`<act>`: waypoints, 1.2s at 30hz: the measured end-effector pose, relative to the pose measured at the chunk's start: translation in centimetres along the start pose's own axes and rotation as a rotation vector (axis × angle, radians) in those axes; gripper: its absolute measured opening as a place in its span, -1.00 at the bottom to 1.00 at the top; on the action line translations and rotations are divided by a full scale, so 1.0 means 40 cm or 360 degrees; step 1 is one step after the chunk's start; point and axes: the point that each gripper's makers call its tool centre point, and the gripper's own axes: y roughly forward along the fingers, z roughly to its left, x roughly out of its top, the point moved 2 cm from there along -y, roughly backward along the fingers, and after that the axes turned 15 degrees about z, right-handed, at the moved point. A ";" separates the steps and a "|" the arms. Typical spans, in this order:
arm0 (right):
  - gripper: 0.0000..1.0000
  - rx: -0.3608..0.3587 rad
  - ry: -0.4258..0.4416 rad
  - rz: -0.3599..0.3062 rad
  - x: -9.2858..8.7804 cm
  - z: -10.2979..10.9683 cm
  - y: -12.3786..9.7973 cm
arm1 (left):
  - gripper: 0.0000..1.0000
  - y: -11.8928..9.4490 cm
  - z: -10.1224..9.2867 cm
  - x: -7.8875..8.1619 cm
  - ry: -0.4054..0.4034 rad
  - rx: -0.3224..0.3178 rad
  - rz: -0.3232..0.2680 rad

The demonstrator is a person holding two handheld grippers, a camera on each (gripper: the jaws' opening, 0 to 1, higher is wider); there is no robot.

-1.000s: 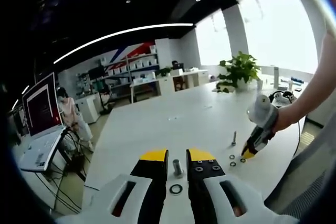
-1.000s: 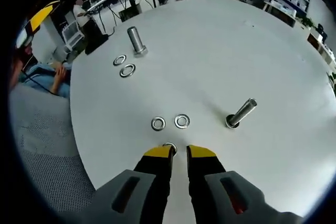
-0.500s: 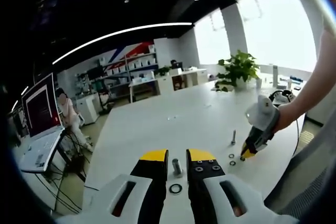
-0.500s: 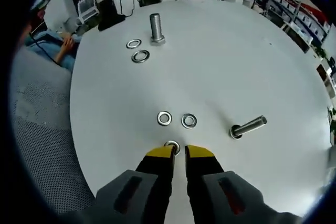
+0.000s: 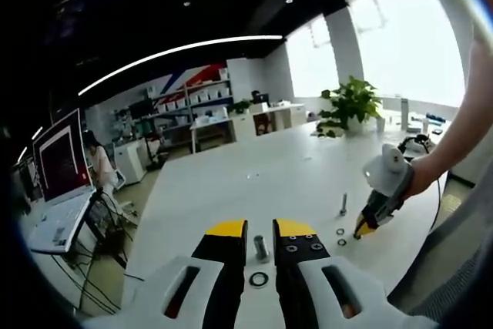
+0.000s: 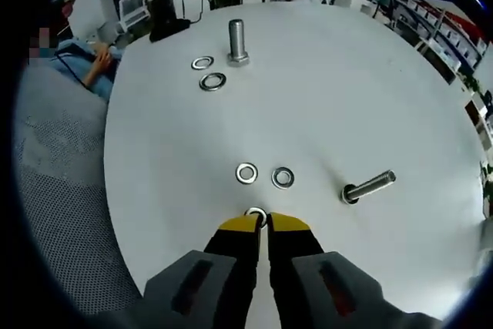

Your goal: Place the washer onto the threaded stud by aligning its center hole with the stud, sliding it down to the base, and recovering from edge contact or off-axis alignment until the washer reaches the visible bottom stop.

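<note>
In the right gripper view, the right gripper (image 6: 260,223) has its yellow-tipped jaws drawn almost together on a washer (image 6: 255,214), which shows at the tips as a metal ring; the grip looks pinched on the ring's near edge, though whether the washer is lifted clear of the white table (image 6: 347,82) I cannot tell. Just beyond the held washer lie two loose washers (image 6: 265,175) side by side, flat on the table. The threaded stud (image 6: 370,186) stands to the right of those two, slightly farther from the tips, its long axis leaning away to the right in this view, which is likely the lens rather than a real tilt. So the coming move, as I judge it, carries the washer forward and right, then levels it so its hole meets the stud's top end. Well beyond, a thicker bolt (image 6: 236,41) stands upright with two more washers (image 6: 208,72) beside it.

In the left gripper view, the left gripper (image 5: 260,233) is open a narrow gap and holds nothing; the thick bolt (image 5: 261,246) stands between its tips, with a dark washer (image 5: 259,278) nearer. To the right of the bolt, the right gripper (image 5: 362,227) sits just beside the thin stud (image 5: 343,204), clearly the nearer hand for this job.
</note>
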 end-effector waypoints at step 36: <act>-0.93 0.0055 0.0280 -0.0159 0.025 -0.029 -0.031 | -0.78 0.002 0.005 0.001 0.0018 0.0015 0.0003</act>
